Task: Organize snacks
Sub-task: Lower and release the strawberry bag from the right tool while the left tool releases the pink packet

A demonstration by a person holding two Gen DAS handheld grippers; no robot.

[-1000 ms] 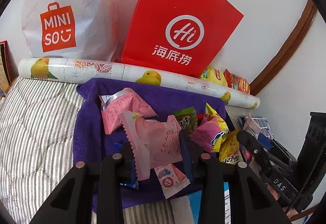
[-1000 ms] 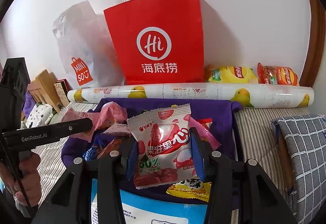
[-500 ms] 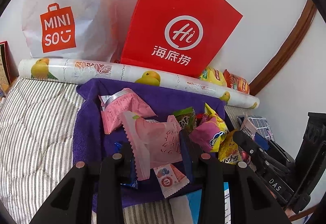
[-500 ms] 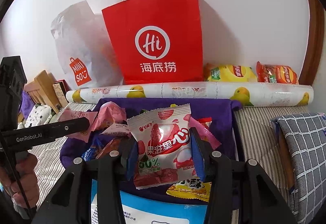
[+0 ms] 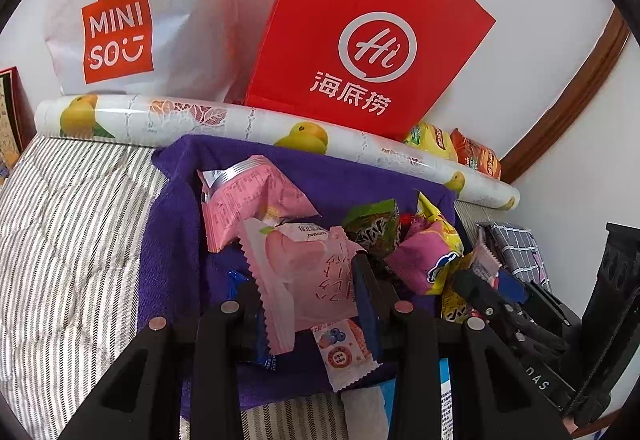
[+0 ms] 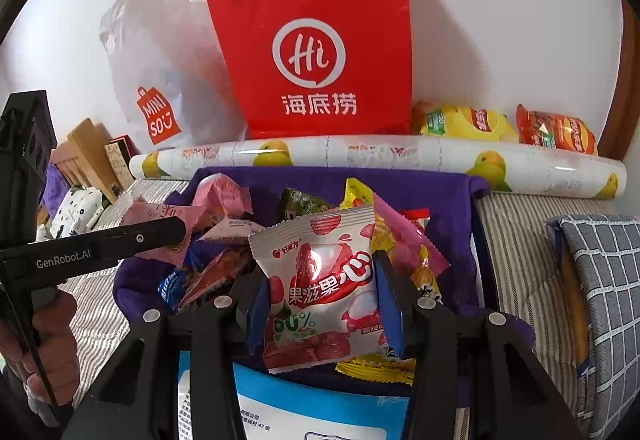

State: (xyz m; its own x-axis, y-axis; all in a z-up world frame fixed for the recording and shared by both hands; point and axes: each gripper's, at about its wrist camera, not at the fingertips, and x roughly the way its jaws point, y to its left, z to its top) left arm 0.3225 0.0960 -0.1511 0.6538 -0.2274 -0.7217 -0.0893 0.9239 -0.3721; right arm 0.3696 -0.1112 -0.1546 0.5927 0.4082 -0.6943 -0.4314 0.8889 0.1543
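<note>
A red Haidilao paper bag [image 6: 320, 52] and a white Miniso bag [image 5: 132, 20] stand against the far wall, behind a fruit-printed roll [image 6: 380, 160] that lies across the striped bedding [image 5: 60, 232]. In front of the roll, a purple towel [image 5: 352, 180] carries a loose heap of snack packets, and sorting looks barely begun: most packets are still jumbled together there. Only a yellow chip bag [image 6: 464, 120] and an orange chip bag [image 6: 556, 128] sit apart, at the far right beyond the roll. Both grippers hold a packet above the near edge of the heap. The left gripper [image 5: 304, 288] has its fingers clamped on a pale pink peach-print packet [image 5: 308, 272]; the right gripper [image 6: 316, 292] has its fingers pressed against the sides of a white strawberry-and-lychee jelly packet [image 6: 320, 288]. Neither packet has reached a sorted spot, and where each belongs cannot be judged from these views.
</note>
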